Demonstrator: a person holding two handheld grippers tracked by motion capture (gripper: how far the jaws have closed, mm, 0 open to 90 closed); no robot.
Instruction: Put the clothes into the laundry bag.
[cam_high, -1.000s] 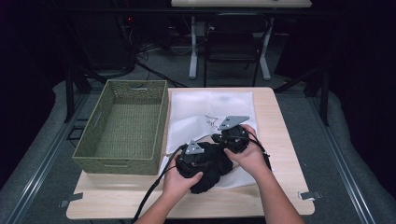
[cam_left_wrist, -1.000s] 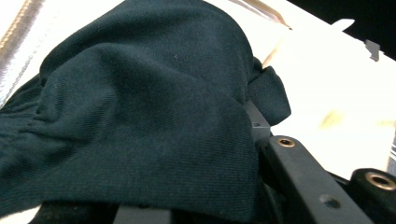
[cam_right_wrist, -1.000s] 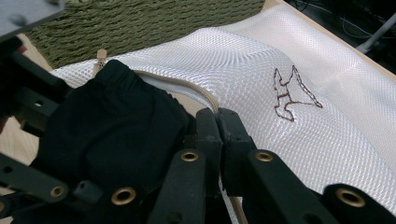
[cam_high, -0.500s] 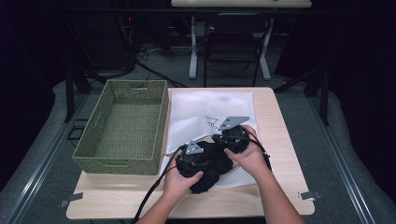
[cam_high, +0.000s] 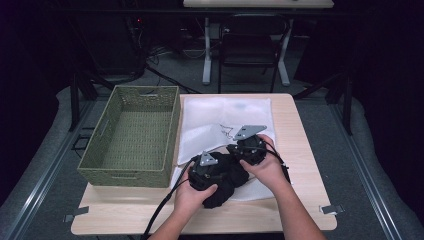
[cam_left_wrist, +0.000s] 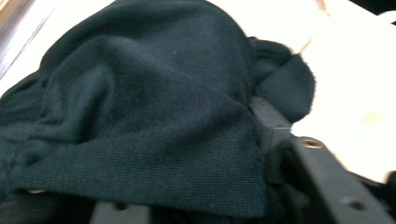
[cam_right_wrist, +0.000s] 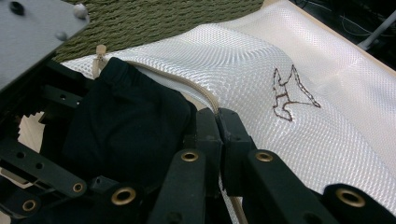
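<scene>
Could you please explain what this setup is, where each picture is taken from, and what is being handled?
There is no robot here: a person holds a two-jaw tool in each hand. The high view looks down on the wooden table. On it stand a green woven basket and a white mesh laundry bag. The other two pictures come from cameras riding on the tools. The right hand-held gripper is shut on the bag's zippered edge, apparently holding the opening. The left hand-held gripper sits against a black garment at the bag's mouth; its jaws have just been opening, with the cloth draped over them, so whether they grip it is unclear.
</scene>
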